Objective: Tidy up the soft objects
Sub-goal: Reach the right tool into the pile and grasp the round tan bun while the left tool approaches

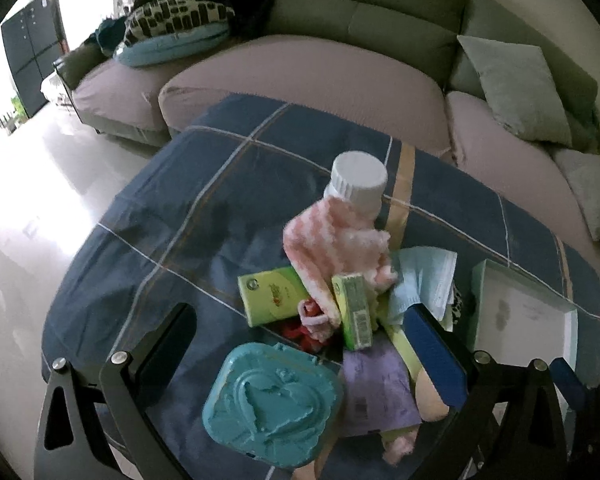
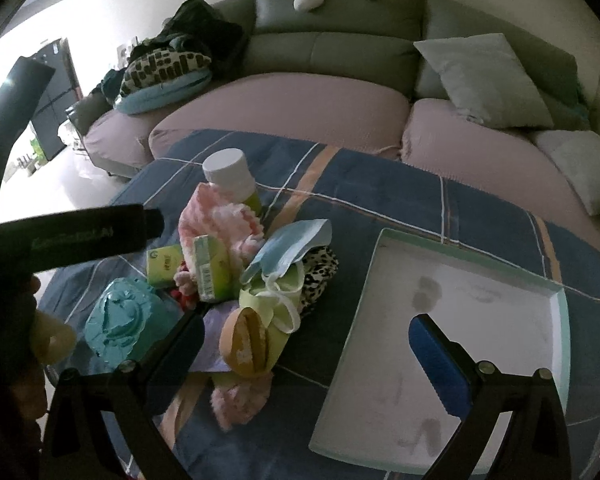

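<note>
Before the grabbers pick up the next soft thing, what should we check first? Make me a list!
1. Left tool open: ok, fingers spread wide, nothing held.
2. Right tool open: ok, empty.
3. White tray ready: ok, nothing lies in it, only faint stains.
4. Soft things reachable: ok, the blue face mask lies on top of the pile.
5. Pink fuzzy cloth free: not ok, it leans on the white-capped bottle and a green box rests against it.
6. Teal lidded box out of the way: cannot tell.
</note>
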